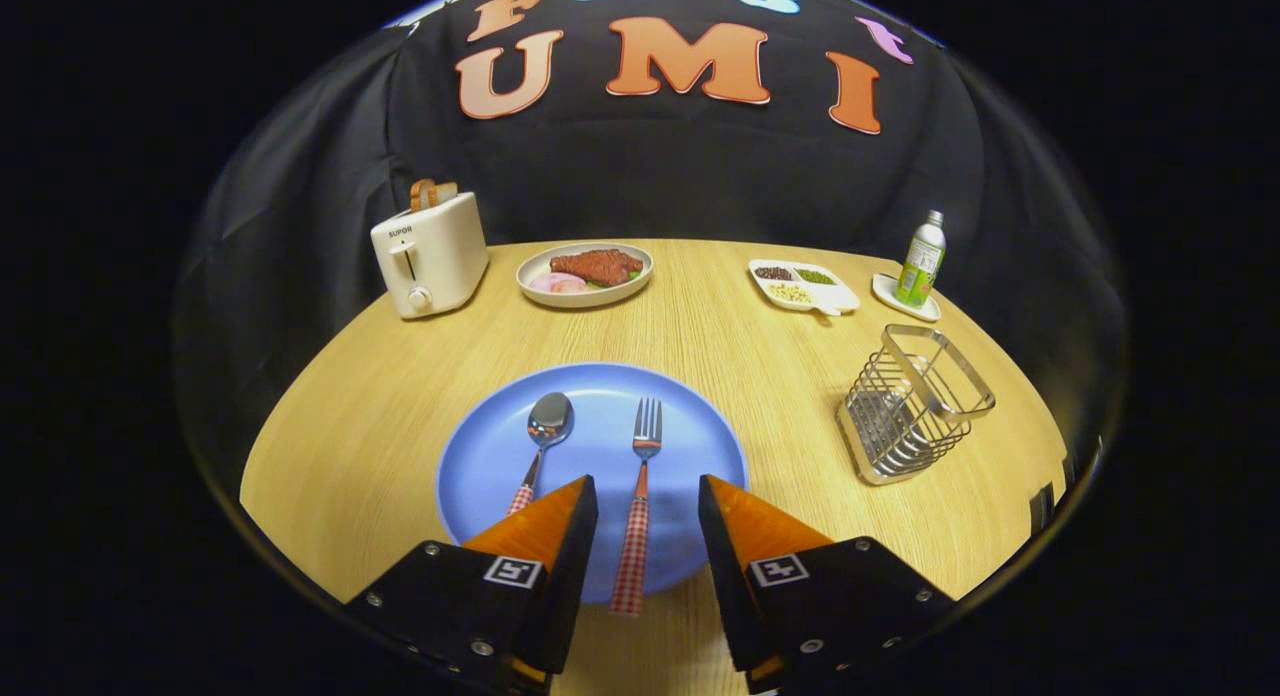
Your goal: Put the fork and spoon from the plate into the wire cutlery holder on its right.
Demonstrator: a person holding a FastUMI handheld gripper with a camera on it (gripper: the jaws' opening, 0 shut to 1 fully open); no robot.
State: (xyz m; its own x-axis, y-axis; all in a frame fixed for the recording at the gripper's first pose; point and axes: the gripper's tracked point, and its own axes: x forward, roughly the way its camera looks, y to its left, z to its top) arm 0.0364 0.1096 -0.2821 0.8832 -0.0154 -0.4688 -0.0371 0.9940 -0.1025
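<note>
Wooden table under my spread, empty gripper, straddling the fork on the blue plate; spoon alongside; I might nudge it, or miss the wire holder.

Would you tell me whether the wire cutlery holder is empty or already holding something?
Empty: through the wire cutlery holder only bare bars show; fork lies between the open gripper fingers.

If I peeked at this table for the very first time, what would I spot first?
Probably the big blue plate in the middle of the wooden table, with a spoon and a fork lying side by side on it. The fork's checked handle runs between the open orange fingers of the hand-held gripper. To the plate's right stands a shiny wire cutlery holder.
</note>
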